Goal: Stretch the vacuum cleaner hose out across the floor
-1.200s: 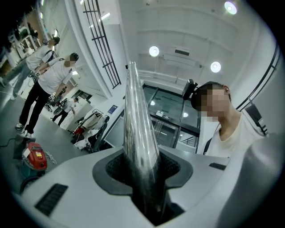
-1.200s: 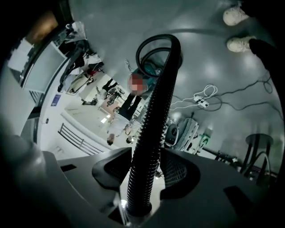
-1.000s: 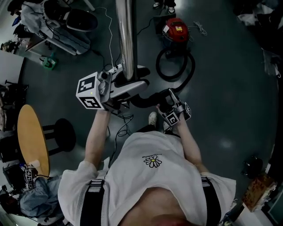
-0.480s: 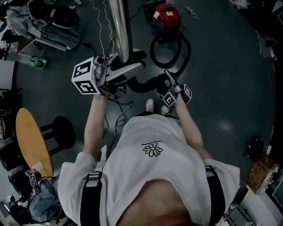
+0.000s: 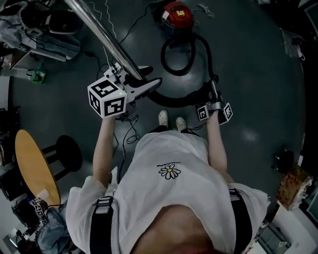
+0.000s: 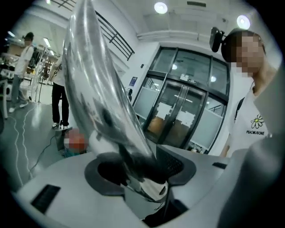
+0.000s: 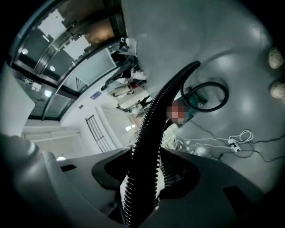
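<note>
The red vacuum cleaner (image 5: 176, 13) stands far ahead on the dark floor, with its black ribbed hose (image 5: 181, 101) coiled in a loop in front of it. My left gripper (image 5: 149, 85) grips the shiny metal wand (image 5: 102, 34), which leans up and to the left. Its jaws have just been opening, and the wand (image 6: 102, 102) still fills the gap of this left gripper (image 6: 140, 176). My right gripper (image 5: 212, 90) is shut on the hose further along. In the right gripper view the hose (image 7: 153, 120) runs out of the right gripper (image 7: 142, 182) towards the loop.
A round yellow table (image 5: 32, 163) and a black stool (image 5: 67, 151) stand at the left. Bags and clutter (image 5: 44, 30) lie at the far left, with a white cable (image 5: 119, 30) across the floor. A power strip (image 7: 234, 141) lies near the hose. People (image 6: 58, 98) stand in the distance.
The wand has tipped from upright to leaning left, and the left gripper has sunk. My right gripper has swung out to the right with the hose, straightening the stretch between the two grippers.
</note>
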`<state>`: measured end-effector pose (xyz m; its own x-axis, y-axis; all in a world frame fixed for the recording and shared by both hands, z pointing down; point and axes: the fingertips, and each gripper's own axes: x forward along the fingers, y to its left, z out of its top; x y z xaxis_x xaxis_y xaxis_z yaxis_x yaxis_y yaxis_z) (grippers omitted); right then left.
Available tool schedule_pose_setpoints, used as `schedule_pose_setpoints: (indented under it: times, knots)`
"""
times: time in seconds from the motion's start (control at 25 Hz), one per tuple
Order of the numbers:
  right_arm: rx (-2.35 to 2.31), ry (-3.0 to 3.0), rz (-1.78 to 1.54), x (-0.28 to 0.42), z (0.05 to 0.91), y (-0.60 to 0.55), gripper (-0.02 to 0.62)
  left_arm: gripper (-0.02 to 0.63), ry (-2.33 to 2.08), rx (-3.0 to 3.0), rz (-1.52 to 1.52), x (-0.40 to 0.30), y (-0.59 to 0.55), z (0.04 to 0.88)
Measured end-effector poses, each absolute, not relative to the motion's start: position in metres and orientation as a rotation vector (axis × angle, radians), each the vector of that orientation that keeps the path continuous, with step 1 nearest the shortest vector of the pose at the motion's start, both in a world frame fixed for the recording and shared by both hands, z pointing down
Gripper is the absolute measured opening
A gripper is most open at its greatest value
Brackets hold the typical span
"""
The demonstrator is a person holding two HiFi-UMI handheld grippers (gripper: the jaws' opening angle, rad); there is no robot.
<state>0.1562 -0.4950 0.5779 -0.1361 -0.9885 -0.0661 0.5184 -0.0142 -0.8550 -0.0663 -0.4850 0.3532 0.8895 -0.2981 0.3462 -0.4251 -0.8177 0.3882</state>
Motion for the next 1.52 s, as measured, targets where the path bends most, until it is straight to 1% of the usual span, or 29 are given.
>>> schedule_pose_setpoints:
  times: [0.08,0.24,0.32,0.4,0.52,0.64,0.72,0.84,0.88,0.96,1.04,1.12,1.2,1.24,1.32,1.4,1.52]
  knots:
    - [-0.612,1.066,-1.57,0.155,0.56,-0.5,0.183,0.201,-0.512,2.575,0.251,-0.068,-0.486,0.347]
    - [-0.399,1.261,-1.819,0.121,0.546,-0.489,0.183,0.201,-0.478,2.529,0.033,-0.078,-0.497,0.327]
    - [-0.26,1.328,-1.872,0.097,0.534,-0.482,0.183,0.201,-0.441,2.519,-0.006,-0.075,-0.496,0.325]
    - [-0.316,1.343,-1.862,0.088,0.536,-0.486,0.18,0.207,-0.444,2.519,0.017,-0.07,-0.498,0.334]
    - [-0.517,1.168,-1.693,0.123,0.548,-0.504,0.16,0.209,-0.521,2.509,0.133,-0.064,-0.506,0.357]
    - [-0.706,1.216,-1.556,0.166,0.541,-0.511,0.158,0.235,-0.523,2.403,0.305,-0.057,-0.502,0.394]
    - [-0.819,1.28,-1.464,0.198,0.524,-0.517,0.149,0.237,-0.457,2.269,0.355,-0.051,-0.491,0.419]
    - [-0.952,1.45,-1.406,0.231,0.486,-0.529,0.149,0.236,-0.246,2.125,0.291,-0.039,-0.459,0.442]
    - [-0.994,1.517,-1.391,0.241,0.469,-0.534,0.147,0.236,-0.152,2.121,0.326,-0.034,-0.441,0.45]
    - [-1.086,1.715,-1.327,0.258,0.429,-0.546,0.147,0.235,0.027,2.2,0.519,-0.032,-0.398,0.466]
    - [-1.221,2.01,-1.212,0.27,0.388,-0.557,0.147,0.235,0.101,2.315,0.668,-0.049,-0.373,0.476]
    - [-1.353,2.406,-1.043,0.248,0.351,-0.565,0.147,0.235,-0.017,2.367,0.642,-0.076,-0.387,0.475]
    - [-1.44,2.954,-0.749,0.191,0.342,-0.561,0.147,0.235,-0.228,2.45,0.535,-0.093,-0.426,0.461]
    - [-1.43,3.277,-0.535,0.159,0.352,-0.552,0.147,0.235,-0.348,2.533,0.496,-0.095,-0.447,0.448]
    - [-1.212,3.912,0.026,0.117,0.387,-0.524,0.146,0.235,-0.612,2.776,0.456,-0.088,-0.488,0.412]
    - [-0.895,4.302,0.577,0.114,0.417,-0.503,0.138,0.235,-0.841,3.033,0.418,-0.07,-0.518,0.371]
    - [-0.736,4.423,1.109,0.132,0.413,-0.501,0.132,0.243,-1.006,3.295,0.433,-0.039,-0.539,0.336]
